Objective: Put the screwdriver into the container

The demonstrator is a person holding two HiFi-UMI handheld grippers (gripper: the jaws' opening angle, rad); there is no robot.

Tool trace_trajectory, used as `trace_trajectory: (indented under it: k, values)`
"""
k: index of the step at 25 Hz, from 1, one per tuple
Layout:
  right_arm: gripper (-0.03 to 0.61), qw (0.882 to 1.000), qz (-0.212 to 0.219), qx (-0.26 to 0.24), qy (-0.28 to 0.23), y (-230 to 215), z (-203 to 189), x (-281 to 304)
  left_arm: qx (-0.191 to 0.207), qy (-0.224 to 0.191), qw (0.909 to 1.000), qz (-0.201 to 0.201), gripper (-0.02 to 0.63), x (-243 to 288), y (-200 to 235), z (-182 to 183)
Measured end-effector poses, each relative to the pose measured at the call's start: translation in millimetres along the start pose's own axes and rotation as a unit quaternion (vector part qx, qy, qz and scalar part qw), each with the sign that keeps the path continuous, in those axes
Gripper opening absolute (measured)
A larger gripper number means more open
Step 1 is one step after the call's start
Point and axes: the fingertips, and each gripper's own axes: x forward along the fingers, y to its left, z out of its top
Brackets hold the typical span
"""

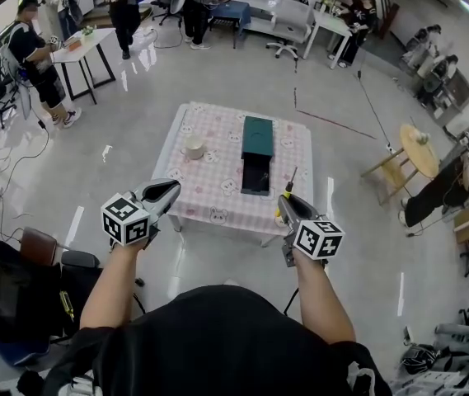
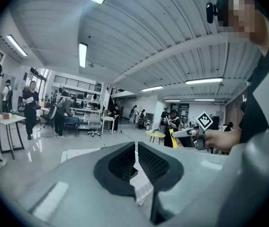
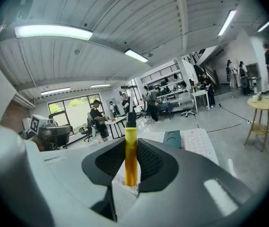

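My right gripper (image 1: 288, 200) is shut on a screwdriver (image 3: 131, 151) with a yellow handle and black collar; its shaft points up and away toward the table. In the head view the screwdriver (image 1: 290, 183) sticks out past the gripper, short of the table's near edge. A dark green container (image 1: 257, 153) lies on the pink-patterned table (image 1: 209, 190), its lid slid back and its dark inside open toward me. My left gripper (image 1: 168, 190) is shut with nothing between its jaws, held level in front of the table's near left side.
A small cream bowl (image 1: 194, 148) stands on the table's left part. A round wooden side table (image 1: 416, 151) is off to the right. A black chair (image 1: 20, 283) is at my left. Several people stand and sit around desks at the room's far and right sides.
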Motion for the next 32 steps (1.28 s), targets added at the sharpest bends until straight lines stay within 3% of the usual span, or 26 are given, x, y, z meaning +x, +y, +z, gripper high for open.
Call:
trace_trajectory:
  k: [32]
  values:
    - [0.107, 0.999, 0.042, 0.004, 0.016, -87, 32, 40, 0.005, -0.009, 0.9994, 0.033, 0.025, 88, 13, 25]
